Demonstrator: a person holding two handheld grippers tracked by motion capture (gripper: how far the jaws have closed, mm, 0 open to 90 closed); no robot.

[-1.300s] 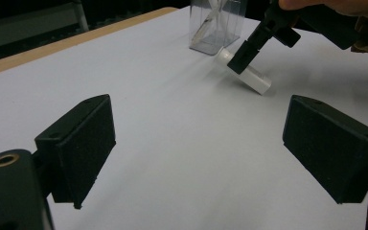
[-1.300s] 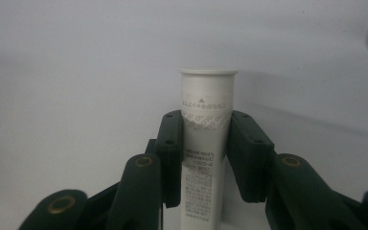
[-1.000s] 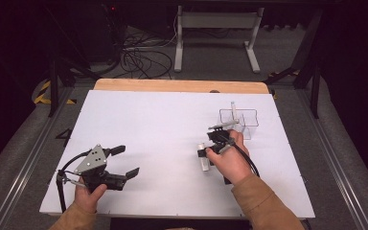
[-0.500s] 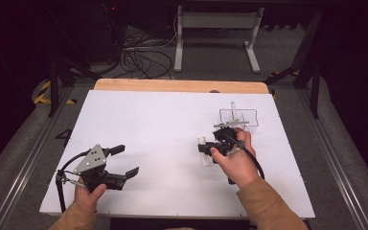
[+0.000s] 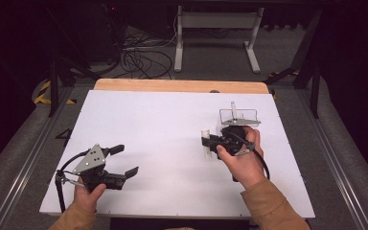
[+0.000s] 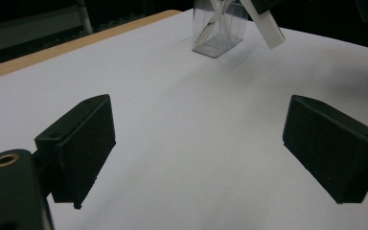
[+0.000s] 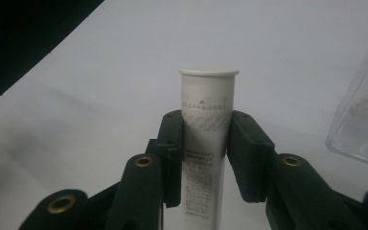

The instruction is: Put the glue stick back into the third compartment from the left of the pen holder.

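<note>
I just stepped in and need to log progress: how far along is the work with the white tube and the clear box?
Done: the clear box already holds at least one thin item. In hand: the right gripper is clamped on the white tube, carried beside the box. Left: getting the tube into the box. The left gripper is open, idle.

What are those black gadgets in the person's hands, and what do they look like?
Each is a hand-held gripper of black plastic with two flat, blocky jaws and brass-ringed screw holes. The left gripper carries a grey three-cornered plate and a looping black cable; the right gripper trails a cable too. The sleeves are tan.
</note>
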